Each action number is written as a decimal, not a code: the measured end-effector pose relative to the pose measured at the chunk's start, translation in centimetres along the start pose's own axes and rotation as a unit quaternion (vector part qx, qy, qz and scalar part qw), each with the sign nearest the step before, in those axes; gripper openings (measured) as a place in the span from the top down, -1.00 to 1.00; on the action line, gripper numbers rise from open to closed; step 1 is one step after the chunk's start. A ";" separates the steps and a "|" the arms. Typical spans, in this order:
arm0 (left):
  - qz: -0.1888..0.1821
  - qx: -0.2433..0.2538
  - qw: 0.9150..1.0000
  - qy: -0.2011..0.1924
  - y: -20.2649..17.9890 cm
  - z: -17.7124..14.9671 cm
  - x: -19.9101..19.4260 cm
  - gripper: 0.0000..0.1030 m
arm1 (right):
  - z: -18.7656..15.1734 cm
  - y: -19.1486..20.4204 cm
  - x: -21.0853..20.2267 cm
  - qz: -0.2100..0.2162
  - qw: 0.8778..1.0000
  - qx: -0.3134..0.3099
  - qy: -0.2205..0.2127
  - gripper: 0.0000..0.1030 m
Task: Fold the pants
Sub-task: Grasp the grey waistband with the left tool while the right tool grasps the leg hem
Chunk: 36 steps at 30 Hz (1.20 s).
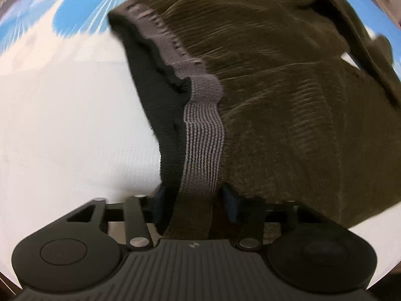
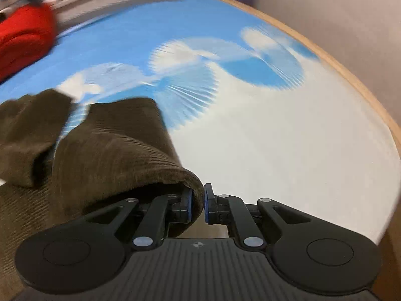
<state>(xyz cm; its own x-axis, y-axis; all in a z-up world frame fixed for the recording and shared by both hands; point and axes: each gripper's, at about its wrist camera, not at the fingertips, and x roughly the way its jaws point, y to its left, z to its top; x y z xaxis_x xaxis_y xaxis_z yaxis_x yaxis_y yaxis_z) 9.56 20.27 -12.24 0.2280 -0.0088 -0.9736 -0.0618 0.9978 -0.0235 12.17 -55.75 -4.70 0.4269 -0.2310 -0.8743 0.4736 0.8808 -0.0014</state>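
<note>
While the brown pants (image 1: 288, 100) hang lifted over the sky-print bench (image 2: 275, 138), our left gripper (image 1: 195, 200) clenches the grey waistband (image 1: 203, 135) and our right gripper (image 2: 198, 205) pinches a fold of corduroy. We should keep both corners level and taut, laying the cloth down smoothly.

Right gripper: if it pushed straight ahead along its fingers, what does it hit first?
The right gripper is already shut on the cuff of the brown corduroy pants. Straight ahead looks free: only the cloud-print tabletop below its line, then the wooden rim and probably the wall. Depth is unclear.
</note>
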 end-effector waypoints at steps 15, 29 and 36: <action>0.036 0.002 0.999 -0.020 3.2 -2.6 -5.2 0.69 | -6.9 -1.6 -1.5 0.068 0.962 -0.263 -0.002 0.33; -0.012 -0.001 1.000 0.029 1.6 -1.0 -1.2 -0.33 | -15.7 8.0 -0.4 0.105 0.790 -0.600 -0.069 0.07; -0.016 0.010 1.000 0.025 1.4 -0.9 -0.8 -0.13 | -14.7 8.5 0.5 0.095 0.789 -0.605 -0.056 0.31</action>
<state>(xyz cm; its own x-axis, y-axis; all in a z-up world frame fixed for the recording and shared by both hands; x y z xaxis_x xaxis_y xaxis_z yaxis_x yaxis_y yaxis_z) 8.41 21.59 -11.69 0.1804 -0.0435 -0.9826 -0.0356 0.9981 -0.0507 5.09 -42.35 -12.32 0.4996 -0.0225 -0.8660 -0.6593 0.6385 -0.3969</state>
